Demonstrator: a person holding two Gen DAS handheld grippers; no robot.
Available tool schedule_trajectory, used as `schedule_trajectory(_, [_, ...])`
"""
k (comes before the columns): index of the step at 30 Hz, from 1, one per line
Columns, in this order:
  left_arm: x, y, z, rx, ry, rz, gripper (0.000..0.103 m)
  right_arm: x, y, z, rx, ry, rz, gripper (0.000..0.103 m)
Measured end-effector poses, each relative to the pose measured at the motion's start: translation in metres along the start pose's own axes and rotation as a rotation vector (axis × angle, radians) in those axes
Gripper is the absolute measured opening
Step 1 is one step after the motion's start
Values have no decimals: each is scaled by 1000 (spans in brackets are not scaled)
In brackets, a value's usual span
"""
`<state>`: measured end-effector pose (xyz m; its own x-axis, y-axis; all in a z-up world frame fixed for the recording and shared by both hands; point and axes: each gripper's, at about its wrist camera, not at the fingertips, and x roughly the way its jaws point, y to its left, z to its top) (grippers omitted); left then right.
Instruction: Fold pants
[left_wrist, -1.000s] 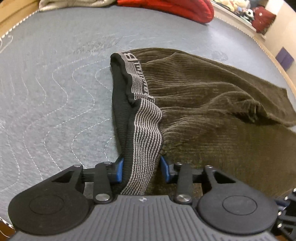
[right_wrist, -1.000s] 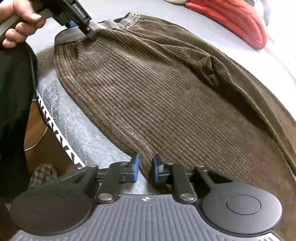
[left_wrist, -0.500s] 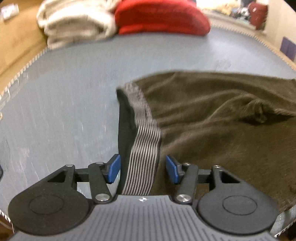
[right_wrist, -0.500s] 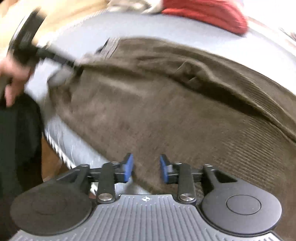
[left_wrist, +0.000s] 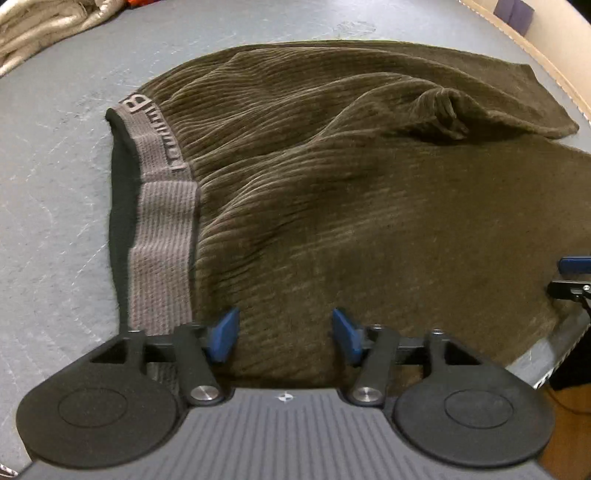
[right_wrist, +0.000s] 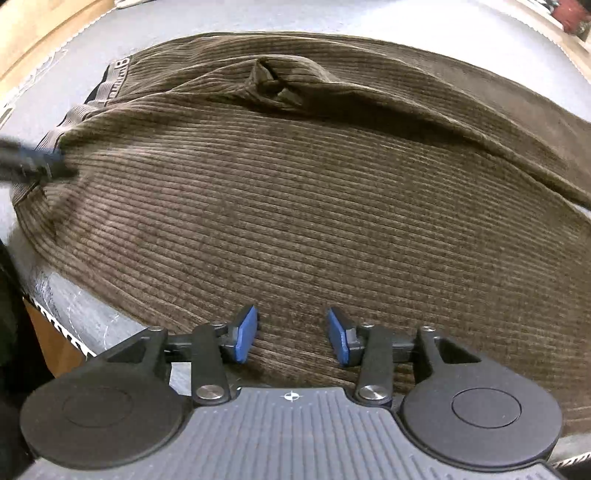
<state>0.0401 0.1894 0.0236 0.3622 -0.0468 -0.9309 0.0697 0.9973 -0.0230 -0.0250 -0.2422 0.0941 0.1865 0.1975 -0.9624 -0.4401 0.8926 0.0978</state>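
Lying flat: pants (left_wrist: 369, 192) | waistband (left_wrist: 162, 229) left | legs running right

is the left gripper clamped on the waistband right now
No, the left gripper stands open over the brown pants, its jaws having just been opening, and the grey waistband lies outside its left finger.

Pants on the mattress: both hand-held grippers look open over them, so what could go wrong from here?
1. The near edge of the pants lies close to the mattress edge; a tug toward it could drag fabric over the side.
2. A raised pucker sits in the cloth; folding over it may trap a lump.
3. The left hand-held gripper and right hand-held gripper have just been opening, nothing pinched; closing here may catch only the top layer.
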Motion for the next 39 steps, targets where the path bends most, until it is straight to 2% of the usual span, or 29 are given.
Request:
schedule_trajectory(1, [3,-4,1,-6,0,-15,83,-3,-1,1,8,-22,-4,45])
schedule_trajectory(2, [2,-8,0,4,-22,1,82,-10,-3,3,21,-58,-7,45])
schedule_trajectory(3, [-2,-13,-1,12,-65,33,78,-19,-7,5,41,-109,-10,45])
schedule_trajectory(6, [-24,-33,-12,47,-251,114,79,-54,-25,12,116,-289,-20,46])
schedule_trajectory(9, [-41,-48,-22,72,-397,115,84,-88,-52,19,192,-455,-22,56])
schedule_trajectory(11, [-47,-58,-28,93,-494,128,84,-111,-71,28,211,-533,-31,69])
schedule_trajectory(13, [-52,-65,-33,104,-584,133,84,-132,-91,38,194,-591,-57,76])
schedule_trajectory(15, [-53,-69,-29,103,-612,104,84,-150,-109,49,155,-647,-104,82])
schedule_trajectory(17, [-51,-68,-27,83,-609,113,84,-159,-129,58,136,-688,-136,89])
schedule_trajectory(20, [-44,-67,-23,54,-580,65,84,-147,-158,62,176,-696,-178,89])
schedule_trajectory(22, [-43,-62,-23,35,-547,17,72,-127,-177,49,274,-656,-210,88])
schedule_trajectory(24, [-37,-60,-20,20,-515,2,44,-103,-196,49,381,-490,-244,69])
schedule_trajectory(25, [-38,-58,-21,3,-507,-3,37,-100,-204,47,426,-474,-233,60])
schedule_trajectory(26, [-37,-56,-20,-23,-498,-16,22,-99,-213,47,463,-471,-206,60])
schedule_trajectory(27, [-36,-53,-17,-53,-486,-33,14,-100,-221,48,488,-478,-184,60])
schedule_trajectory(28, [-34,-51,-13,-76,-472,-34,13,-101,-226,49,499,-487,-173,60])
schedule_trajectory(30, [-32,-48,-2,-92,-447,-8,12,-103,-238,49,501,-494,-159,54])
schedule_trajectory(32, [-30,-43,19,-100,-431,27,11,-102,-244,50,508,-487,-138,34])
schedule_trajectory(34, [-30,-35,49,-108,-443,58,11,-103,-249,51,502,-481,-100,28])
schedule_trajectory(39, [-14,-11,126,-121,-467,112,12,-113,-250,55,451,-468,-65,29])
